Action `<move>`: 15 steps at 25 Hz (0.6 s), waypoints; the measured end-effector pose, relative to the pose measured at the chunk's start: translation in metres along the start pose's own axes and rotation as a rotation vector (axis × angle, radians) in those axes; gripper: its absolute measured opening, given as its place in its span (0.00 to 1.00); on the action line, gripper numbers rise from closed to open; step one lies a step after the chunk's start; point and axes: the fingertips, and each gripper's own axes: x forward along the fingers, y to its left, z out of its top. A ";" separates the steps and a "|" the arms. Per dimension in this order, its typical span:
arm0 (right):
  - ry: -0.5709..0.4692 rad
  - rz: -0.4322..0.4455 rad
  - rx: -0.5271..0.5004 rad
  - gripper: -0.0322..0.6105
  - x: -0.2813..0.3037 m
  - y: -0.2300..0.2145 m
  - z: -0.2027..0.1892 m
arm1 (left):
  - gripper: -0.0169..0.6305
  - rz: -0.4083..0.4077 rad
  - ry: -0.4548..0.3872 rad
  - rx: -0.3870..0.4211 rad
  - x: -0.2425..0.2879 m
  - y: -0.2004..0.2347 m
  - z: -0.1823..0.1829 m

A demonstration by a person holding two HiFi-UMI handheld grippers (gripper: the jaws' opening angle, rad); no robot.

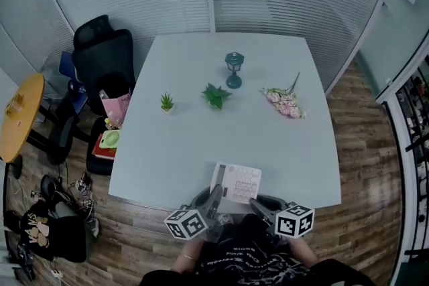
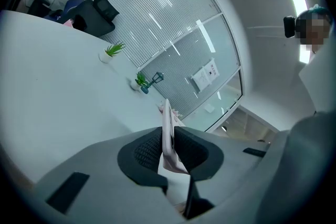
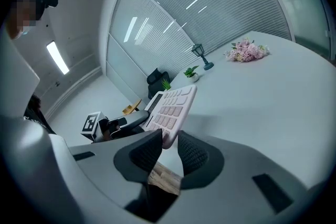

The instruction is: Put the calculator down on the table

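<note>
Calculator [image 1: 236, 182] is held tilted over the near edge of the table [image 1: 221, 137]. Left gripper [image 2: 168, 152] is clamped on its left edge; right gripper [image 3: 169, 147] pinches its near corner.

Risk: uneven release. The thin, smooth pink plastic slab could slip from the ribbed black pads. Table is flat, pale and matte.

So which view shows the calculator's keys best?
The right gripper view: the calculator faces the camera, key rows clear. The head view shows it small, keys faint; the left gripper view catches it only edge-on.
</note>
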 end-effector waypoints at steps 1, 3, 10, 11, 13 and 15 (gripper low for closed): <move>0.004 -0.004 -0.006 0.21 0.003 -0.001 0.003 | 0.14 0.003 -0.001 -0.007 0.002 0.003 0.002; 0.013 -0.009 -0.014 0.21 0.009 -0.004 0.009 | 0.14 0.007 -0.001 -0.025 0.008 0.009 0.006; 0.047 -0.007 -0.032 0.21 0.031 -0.020 0.037 | 0.14 0.053 -0.016 -0.059 0.031 0.025 0.025; 0.054 -0.005 -0.037 0.21 0.035 -0.022 0.042 | 0.14 0.060 -0.020 -0.058 0.035 0.026 0.029; 0.066 -0.001 -0.047 0.21 0.042 -0.028 0.051 | 0.14 0.073 -0.031 -0.057 0.043 0.030 0.036; 0.075 0.006 -0.052 0.21 0.052 -0.034 0.062 | 0.14 0.088 -0.047 -0.065 0.051 0.036 0.044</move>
